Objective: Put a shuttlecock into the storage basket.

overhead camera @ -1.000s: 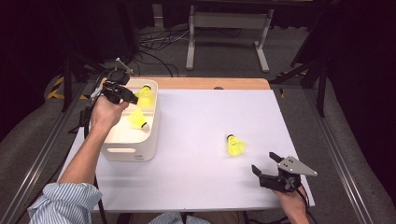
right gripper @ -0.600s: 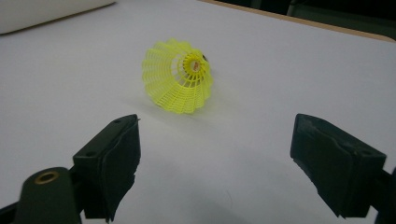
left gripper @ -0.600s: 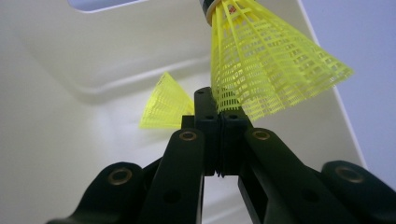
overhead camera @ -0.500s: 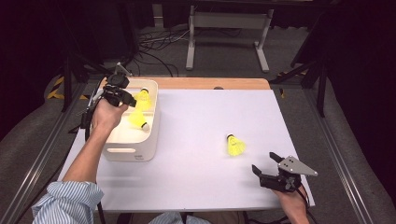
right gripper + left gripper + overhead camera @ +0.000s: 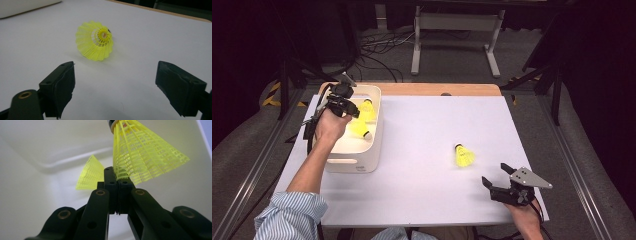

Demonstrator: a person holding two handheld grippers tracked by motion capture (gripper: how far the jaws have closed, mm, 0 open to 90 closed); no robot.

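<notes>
Left fingers [image 5: 117, 182] clamping shuttlecock [image 5: 142, 155] inside white bin [image 5: 362, 162], right fingers [image 5: 115, 87] spread, loose shuttlecock [image 5: 96, 43] ahead

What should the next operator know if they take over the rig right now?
Left gripper: jaws shut on the skirt edge of a yellow shuttlecock, held inside the white bin.
Right gripper: jaws open, low over the white table, aimed at the loose shuttlecock, not touching it.
Things: a second shuttlecock already lies in the bin; the loose one lies on its side on the table.
Done: one shuttlecock in the bin, one carried into it.
Left: release the held one, then probably pick up the loose one and put it in the bin too.
</notes>
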